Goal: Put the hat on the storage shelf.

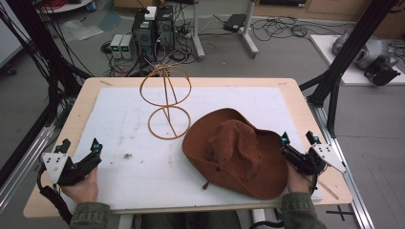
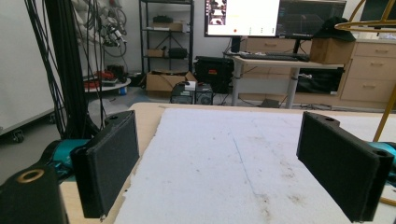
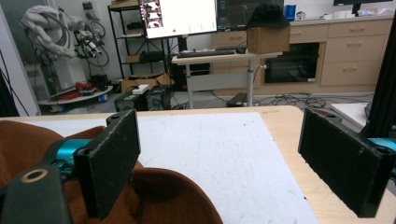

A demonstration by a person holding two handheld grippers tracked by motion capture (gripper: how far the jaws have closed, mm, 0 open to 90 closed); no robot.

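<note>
You are holding both grippers with jaws apart: the right gripper just beside the brown hat, the left gripper well apart from it.

From above the near edge we look down; both gripper views sit low, facing far across the shared white mat.

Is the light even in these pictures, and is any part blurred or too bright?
High view: soft, even light, faint shadow under the brown hat. Left gripper view: the monitor is overexposed; the near fingers look slightly soft. Right gripper view: the screen glares too, and the hat is blurred at the bottom edge.
</note>
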